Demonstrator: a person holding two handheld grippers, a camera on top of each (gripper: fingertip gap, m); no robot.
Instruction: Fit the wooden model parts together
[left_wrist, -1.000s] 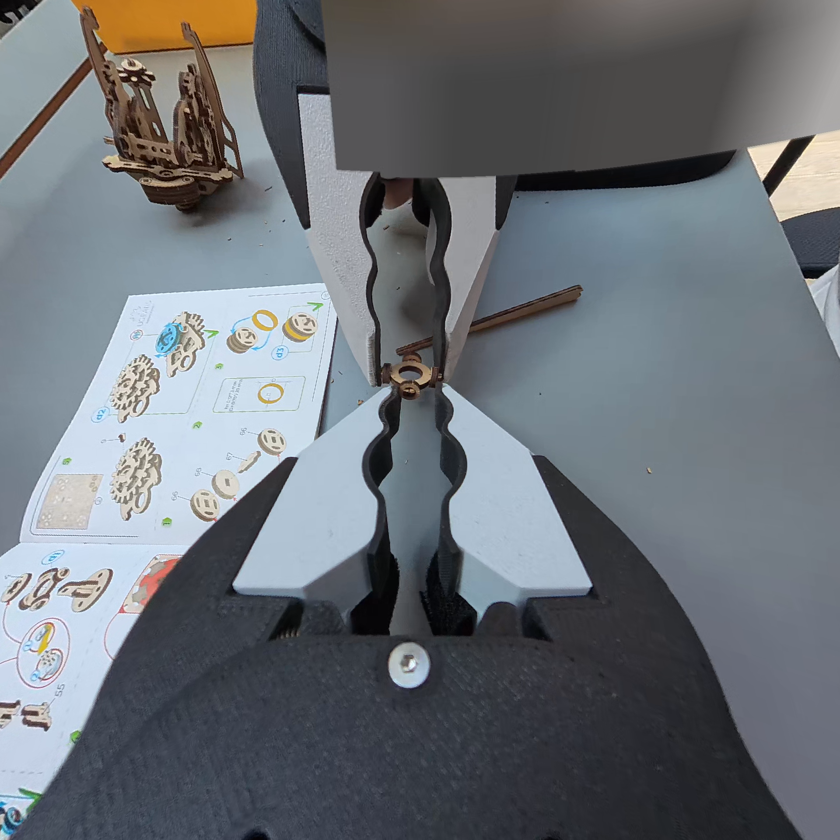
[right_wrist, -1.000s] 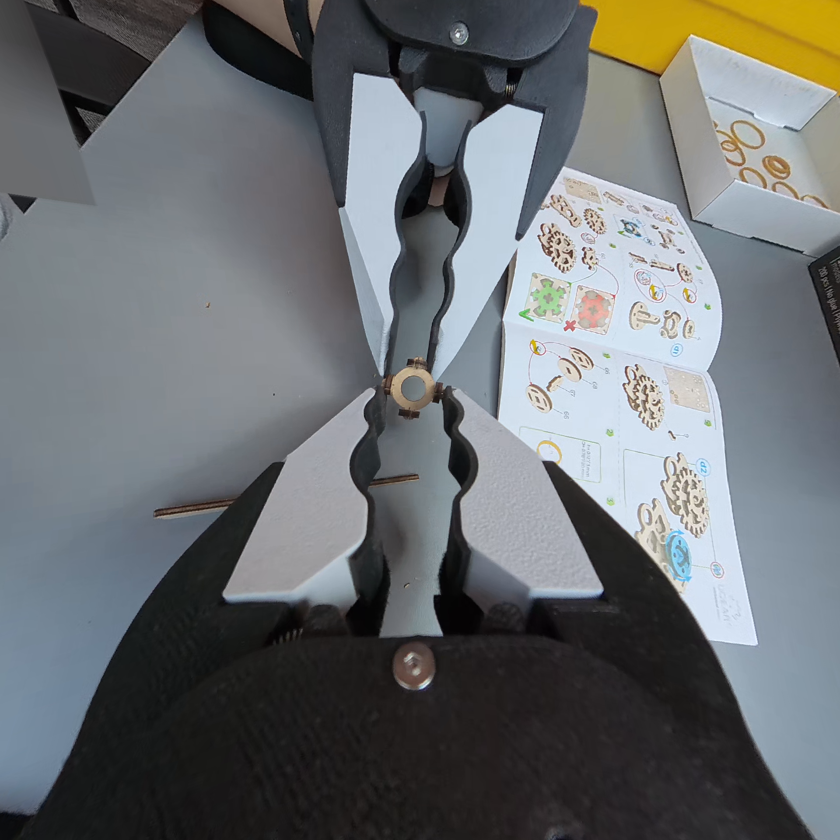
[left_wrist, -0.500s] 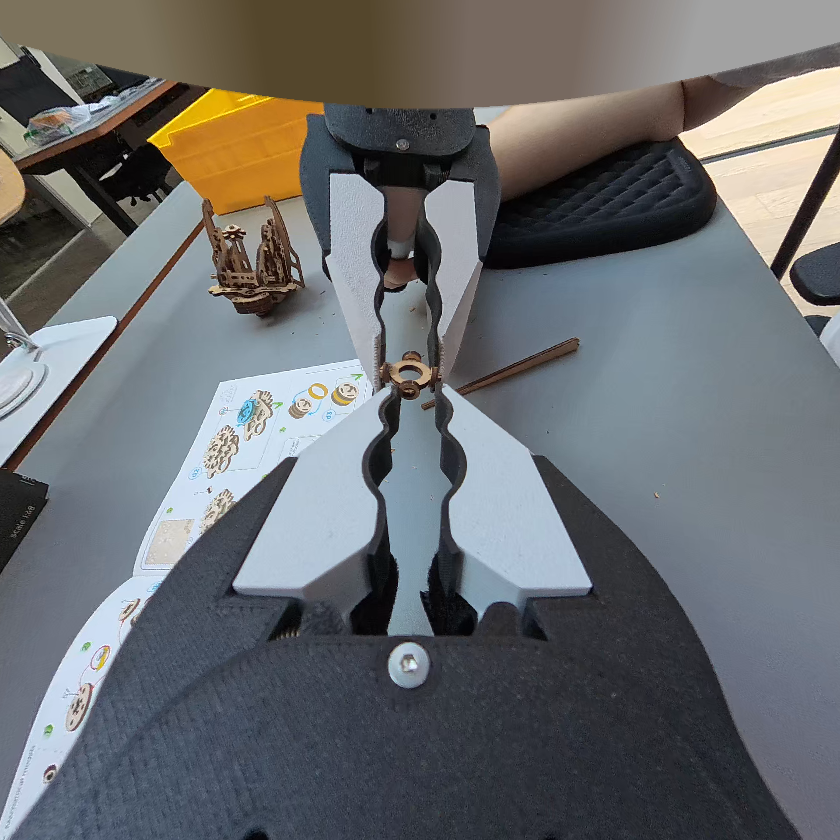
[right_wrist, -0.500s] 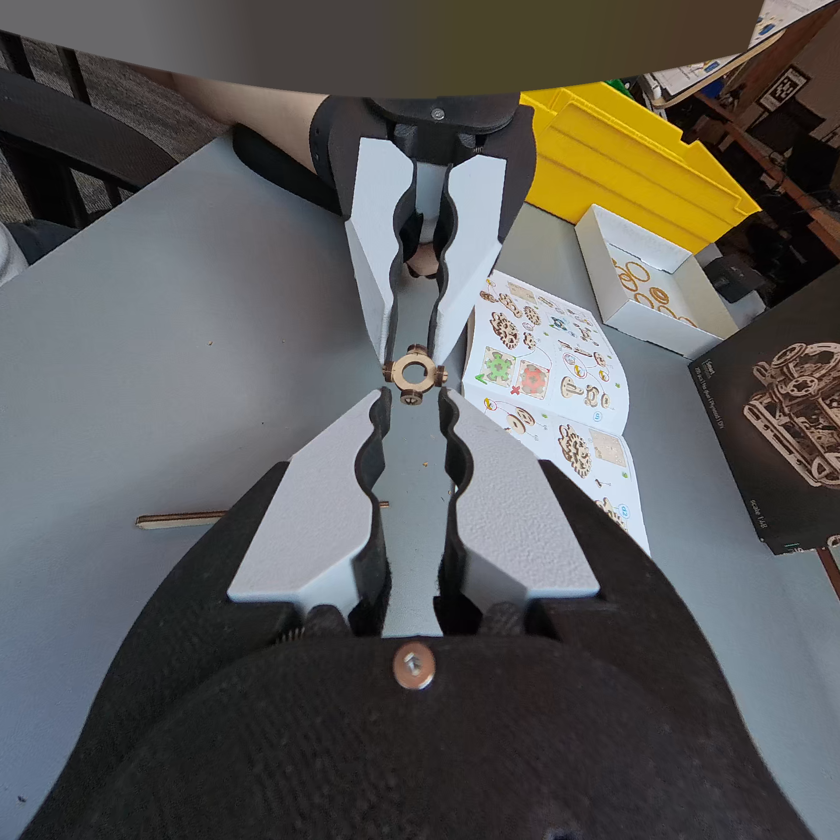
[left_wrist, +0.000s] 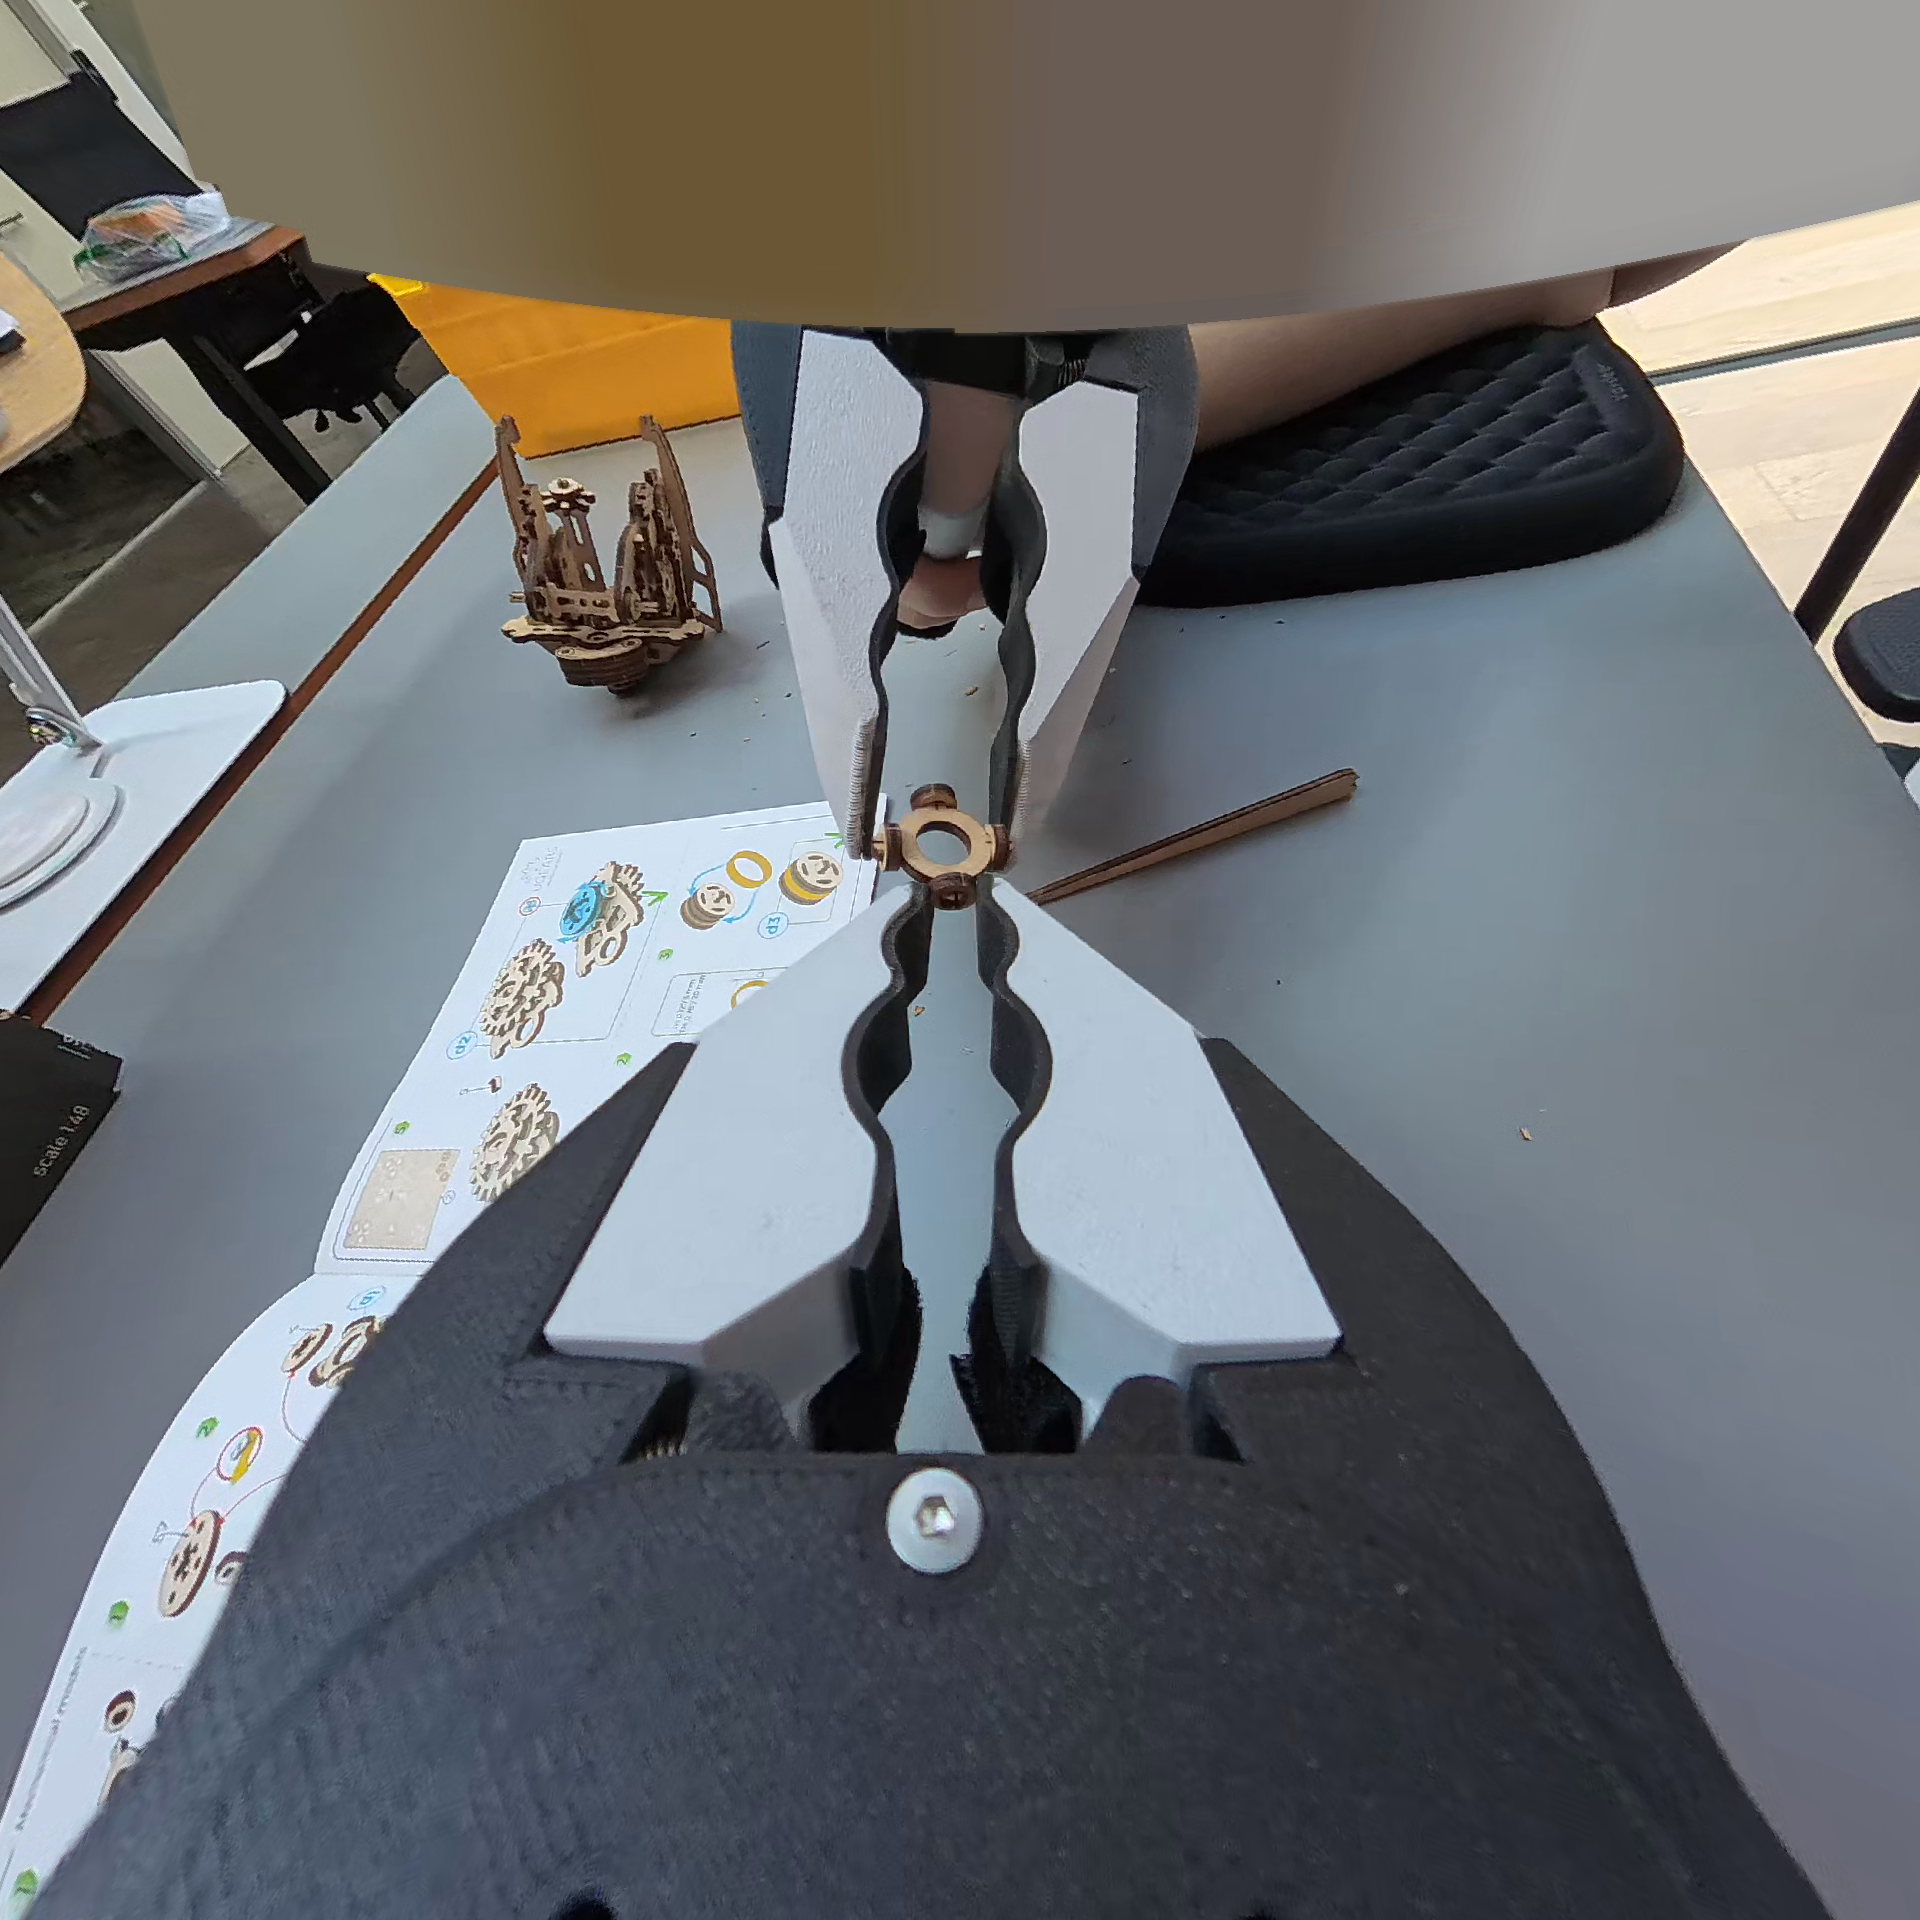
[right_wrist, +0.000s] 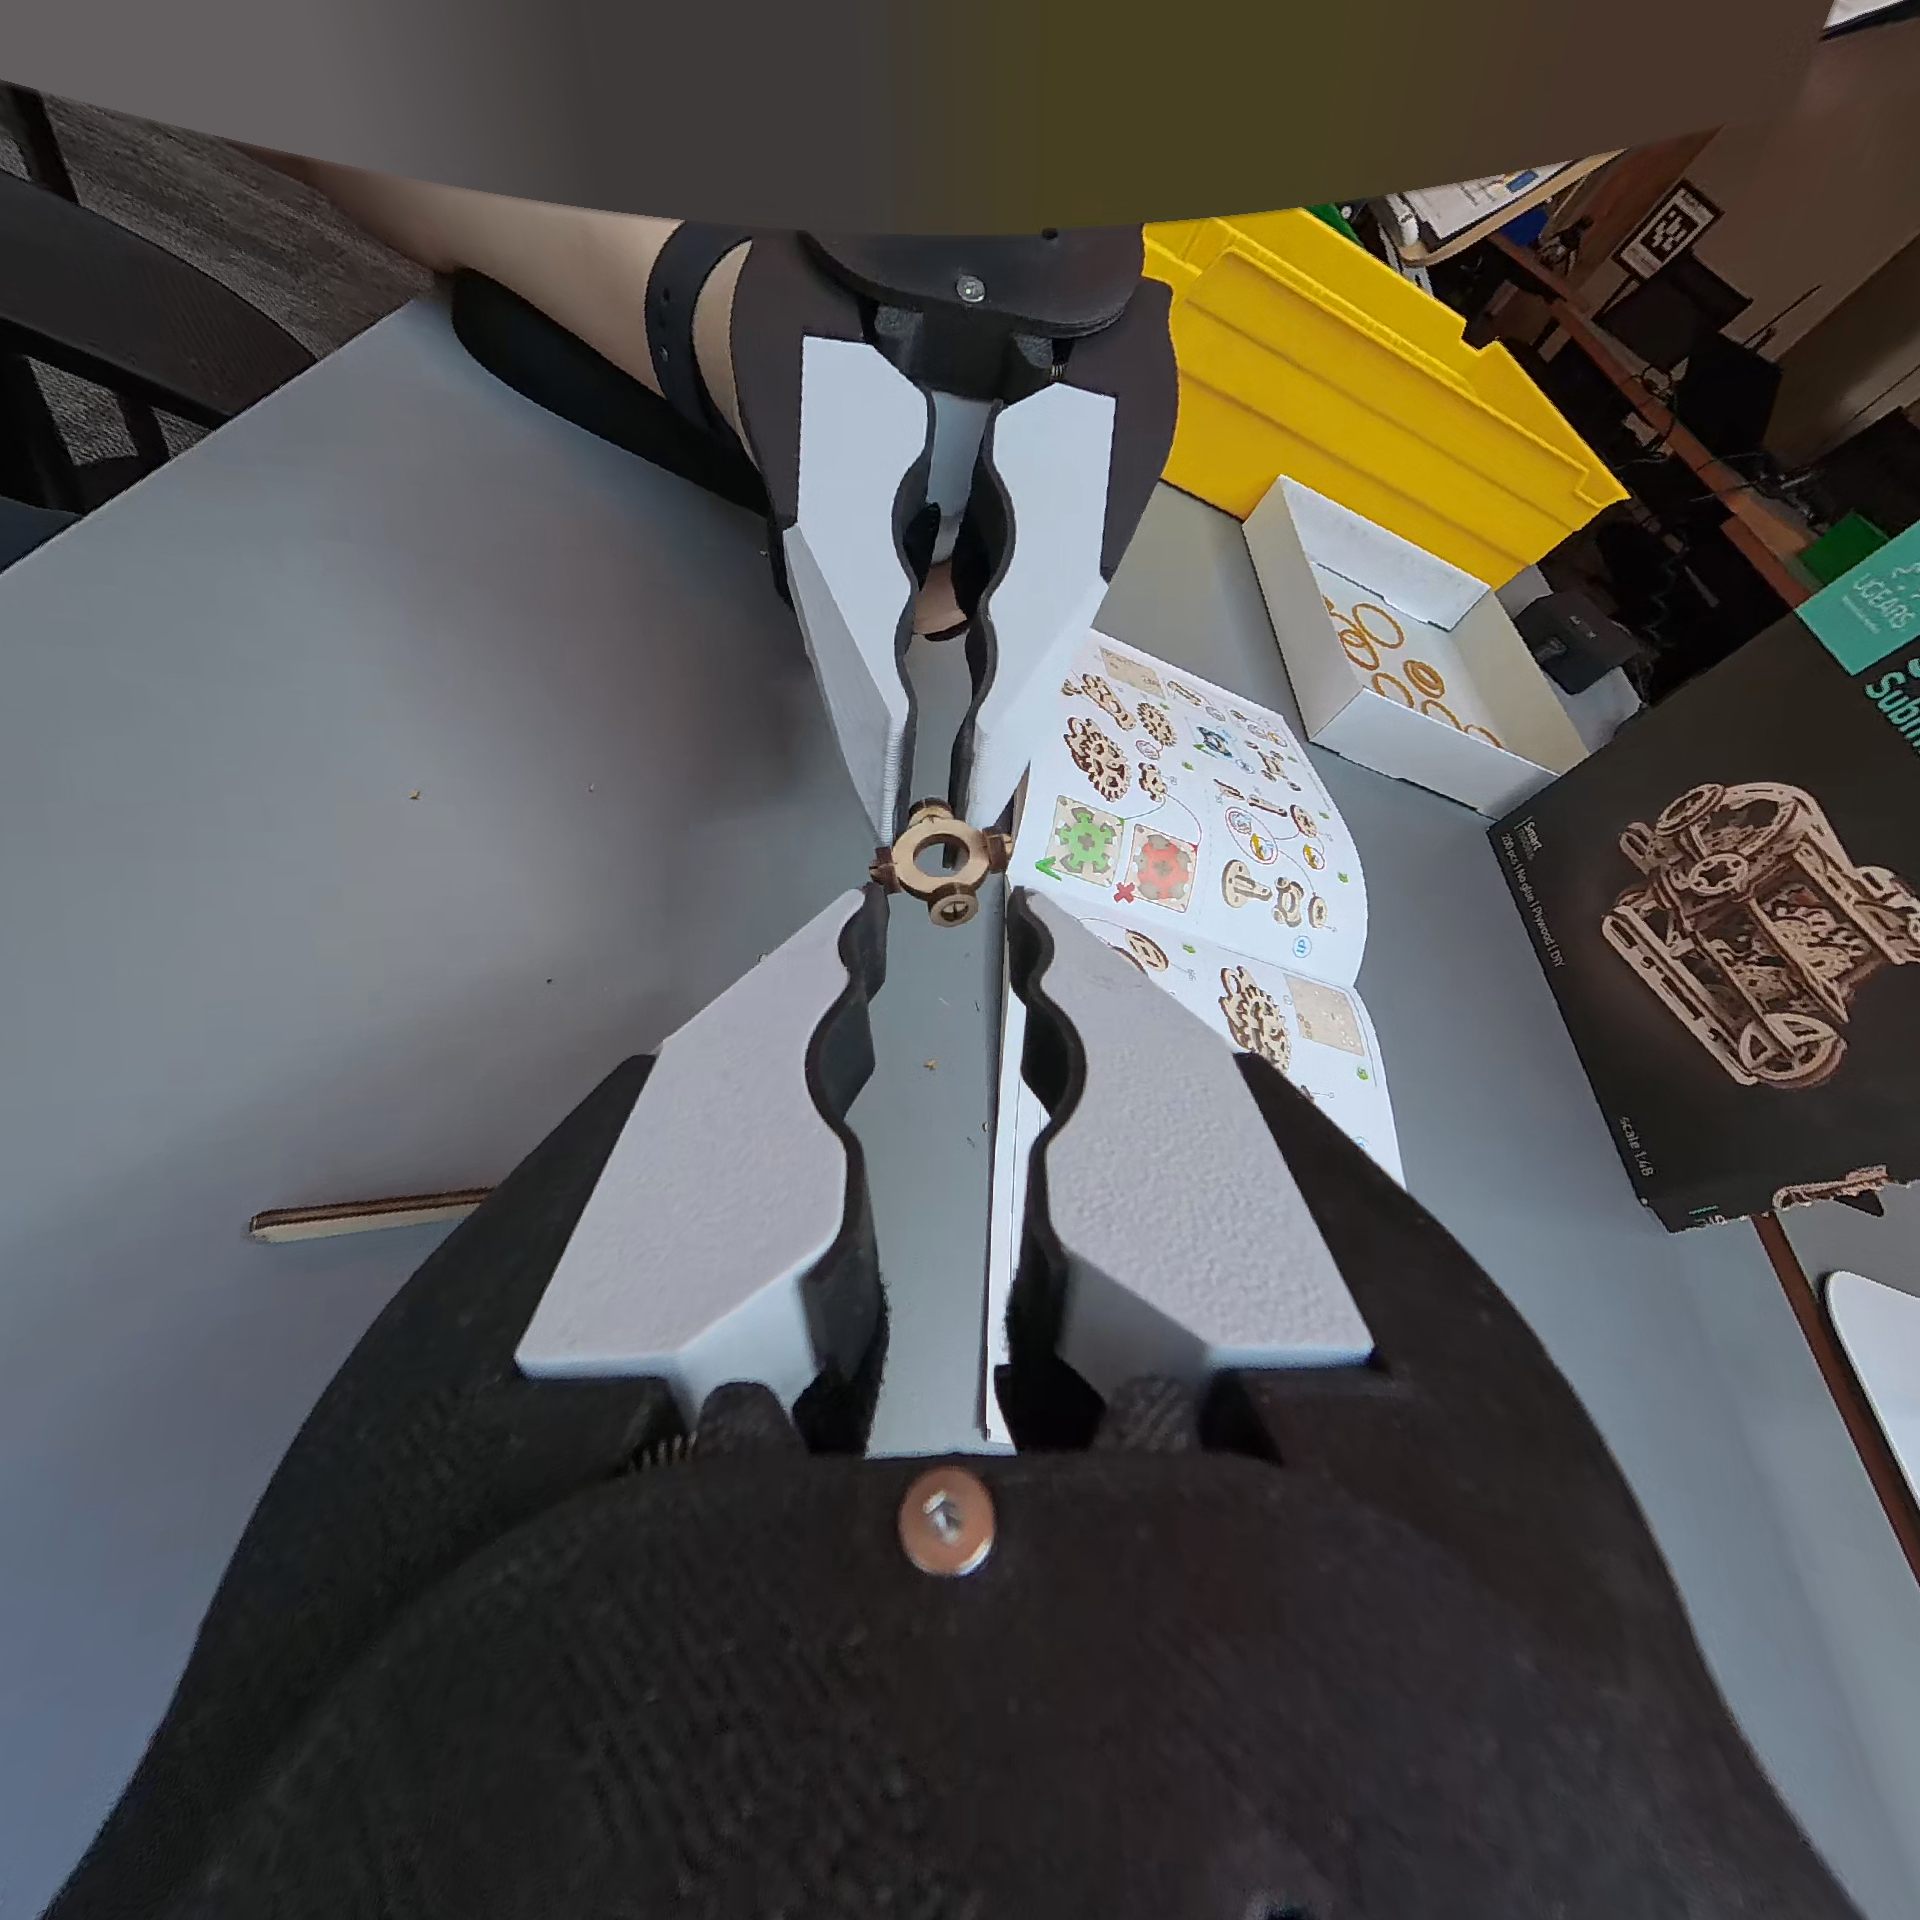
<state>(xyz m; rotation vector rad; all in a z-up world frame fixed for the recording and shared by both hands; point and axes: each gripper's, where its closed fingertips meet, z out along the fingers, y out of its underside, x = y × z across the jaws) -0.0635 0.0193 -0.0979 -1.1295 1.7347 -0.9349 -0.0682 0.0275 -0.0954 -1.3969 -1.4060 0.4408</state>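
Note:
A small wooden ring with four short pegs (left_wrist: 940, 847) hangs in the air between my two grippers, above the grey table (left_wrist: 1507, 935). My left gripper (left_wrist: 948, 904) is shut narrowly on the peg nearest it. My right gripper (left_wrist: 937, 829) comes in from the far side, and its fingertips press the ring's two side pegs. In the right wrist view the ring (right_wrist: 935, 862) sits tilted just beyond my right gripper (right_wrist: 940, 899). There my left gripper (right_wrist: 933, 802) pinches the far peg.
A thin wooden stick (left_wrist: 1195, 831) lies on the table under the grippers. An open instruction booklet (left_wrist: 623, 987) lies beside it. A part-built wooden model (left_wrist: 603, 592), a white box of rings (right_wrist: 1392, 665), a yellow bin (right_wrist: 1351, 364) and a black kit box (right_wrist: 1714, 935) stand around. Left and right tips are no more than a few centimetres apart.
Both grippers have risen from the table with the ring between them. The left gripper's fingers have closed in from around the ring onto one peg. The ring has tilted a little.

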